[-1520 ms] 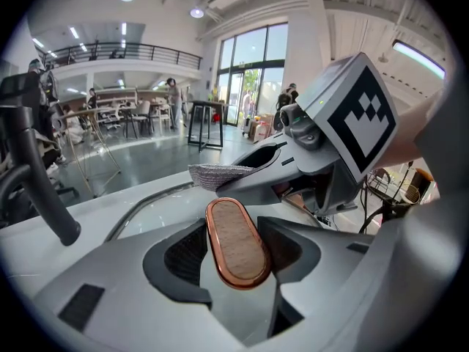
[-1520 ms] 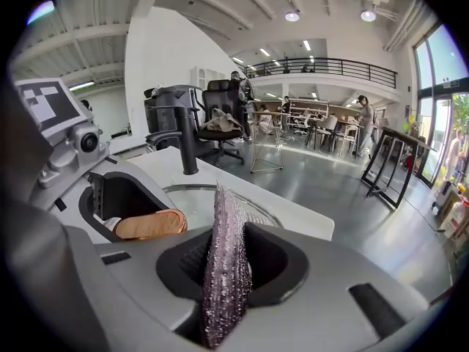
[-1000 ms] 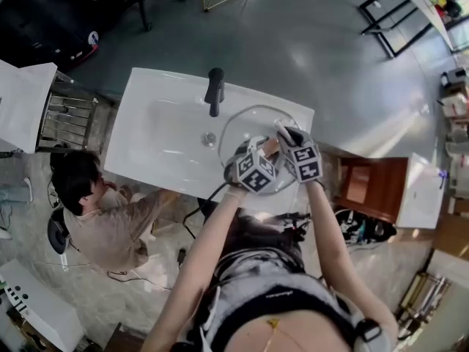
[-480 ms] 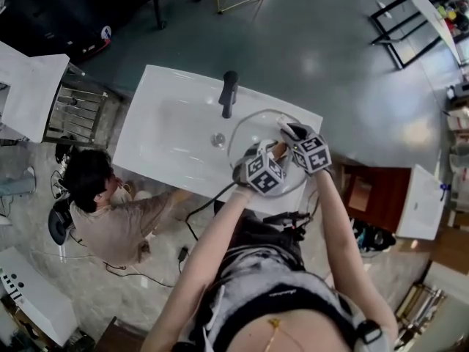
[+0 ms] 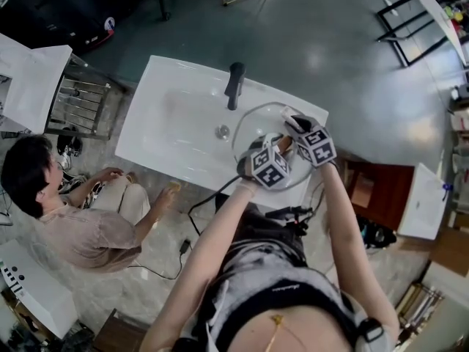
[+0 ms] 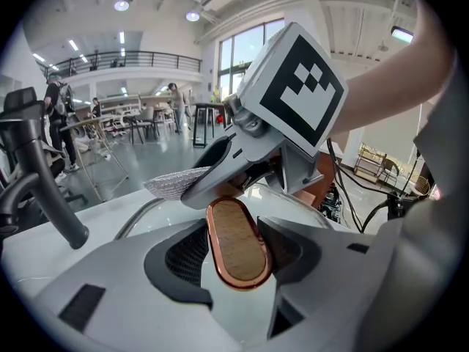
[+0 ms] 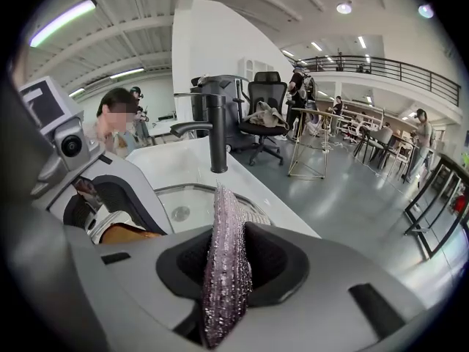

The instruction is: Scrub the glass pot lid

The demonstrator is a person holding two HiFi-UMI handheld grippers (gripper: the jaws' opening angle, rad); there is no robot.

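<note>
Glass pot lid (image 5: 251, 128), clear and metal-rimmed, over the sink (image 5: 168, 123); its oblong wooden handle (image 6: 238, 259) lies lengthwise between the left tool's (image 6: 236, 226) clamping jaws. Right tool (image 7: 229, 259) pinches a silvery scouring cloth (image 7: 226, 284).

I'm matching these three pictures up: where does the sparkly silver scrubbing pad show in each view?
Head view: the sparkly silver scrubbing pad sits right of centre at the right gripper's tip, over the round glass pot lid.
Left gripper view: centre left, poking out from the right gripper.
Right gripper view: bottom centre, upright between its fingers.
Shared landmark: the tall black faucet.
</note>
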